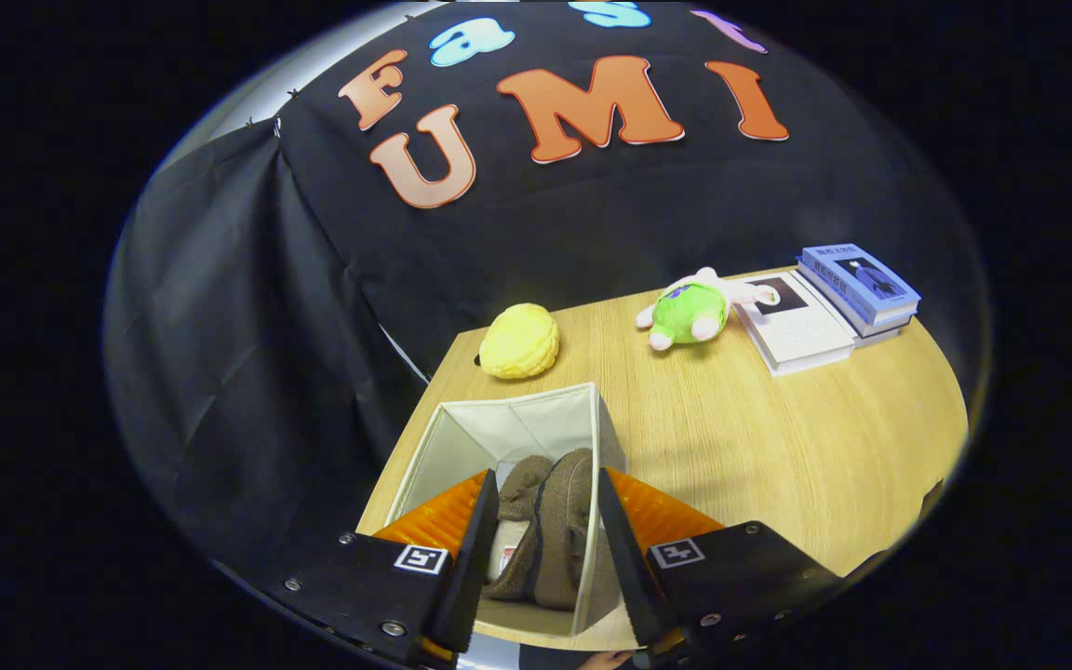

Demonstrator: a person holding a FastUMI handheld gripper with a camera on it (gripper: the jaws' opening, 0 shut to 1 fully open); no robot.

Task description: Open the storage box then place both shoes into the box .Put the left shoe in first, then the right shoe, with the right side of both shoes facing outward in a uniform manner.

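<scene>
Two shoes (541,535) inside box (517,423) (lid open); tool (545,549) spread above, gripping nothing

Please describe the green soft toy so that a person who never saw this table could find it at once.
On the wooden table, look beyond the open storage box and the open gripper fingers, toward the black cloth wall. The green soft toy lies between a yellow round plush and a white book, touching the book. It alone is bright green with pale limbs.

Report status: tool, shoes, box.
Tool open, above the box, holding nothing. Both shoes inside the open box, side by side. Nothing in the way.
</scene>
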